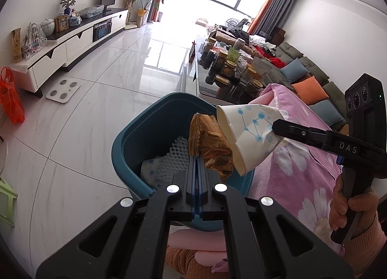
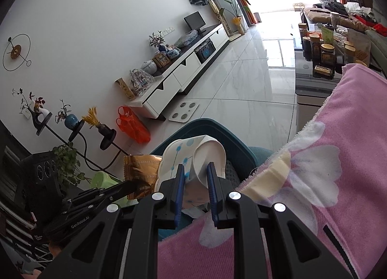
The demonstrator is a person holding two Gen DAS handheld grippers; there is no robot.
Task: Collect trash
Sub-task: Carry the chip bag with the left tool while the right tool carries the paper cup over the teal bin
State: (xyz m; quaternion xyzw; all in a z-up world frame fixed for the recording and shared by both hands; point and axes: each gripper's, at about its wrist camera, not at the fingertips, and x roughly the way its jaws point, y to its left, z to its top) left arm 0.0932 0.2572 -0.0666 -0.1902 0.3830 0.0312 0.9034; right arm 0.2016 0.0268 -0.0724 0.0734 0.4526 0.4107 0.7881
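Observation:
A teal trash bin (image 1: pixel 135 143) stands on the floor beside a pink flowered cloth (image 1: pixel 302 172); inside lie white foam netting (image 1: pixel 176 158) and a paper cup. My left gripper (image 1: pixel 197 158) is shut on a gold snack wrapper (image 1: pixel 210 141) and holds it over the bin. My right gripper (image 2: pixel 196 170) is shut on a squashed white paper cup (image 2: pixel 208 155) with blue dots, held over the bin; the cup (image 1: pixel 246 133) touches the wrapper. The wrapper (image 2: pixel 140 172) and the bin (image 2: pixel 203 126) also show in the right wrist view.
A white TV cabinet (image 1: pixel 72 44) runs along the left wall, with a bathroom scale (image 1: pixel 63 90) and an orange plastic bag (image 1: pixel 9 95) on the floor. A glass coffee table (image 1: pixel 229 71) crowded with jars stands beyond the bin. A sofa with cushions (image 1: pixel 307 78) is at right.

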